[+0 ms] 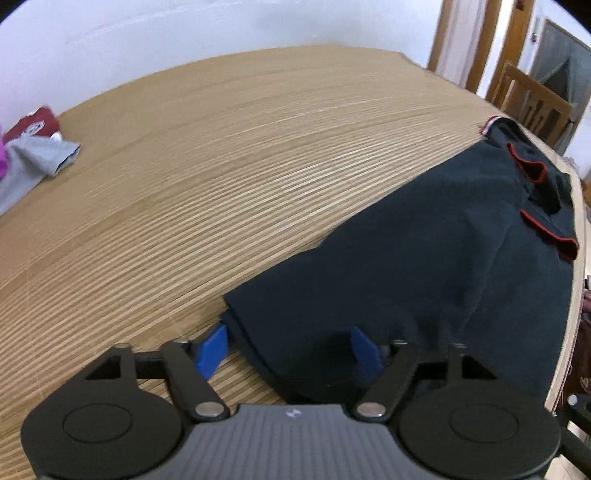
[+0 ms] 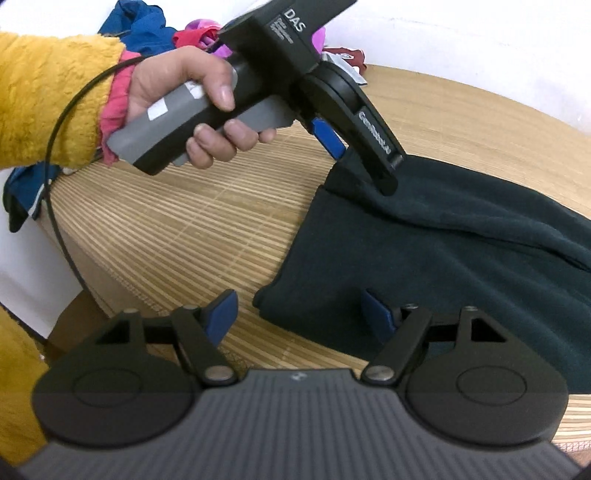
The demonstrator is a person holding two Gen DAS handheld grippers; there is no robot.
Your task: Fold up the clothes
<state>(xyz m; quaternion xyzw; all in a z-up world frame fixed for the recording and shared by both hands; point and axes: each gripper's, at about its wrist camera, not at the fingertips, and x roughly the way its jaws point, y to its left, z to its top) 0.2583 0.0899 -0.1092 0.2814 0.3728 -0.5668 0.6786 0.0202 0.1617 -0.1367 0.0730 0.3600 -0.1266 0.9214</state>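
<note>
A dark navy garment (image 1: 424, 240) with red trim lies spread on the bamboo mat (image 1: 221, 166), reaching to the table's right edge. My left gripper (image 1: 288, 350) stands open over its near corner. One blue pad rests beside the cloth edge and the other on the cloth, with the fold between them unpinched. In the right wrist view, my right gripper (image 2: 299, 314) is open over another corner of the same garment (image 2: 443, 240). The left gripper (image 2: 364, 170), held by a hand (image 2: 184, 85) in a yellow sleeve, touches the far corner.
A pile of grey (image 1: 33, 162) and maroon (image 1: 35, 125) clothes sits at the mat's far left. Blue clothes (image 2: 140, 26) lie behind the hand. A wooden chair (image 1: 532, 107) stands past the table's right edge. A black cable (image 2: 59, 206) loops from the left gripper.
</note>
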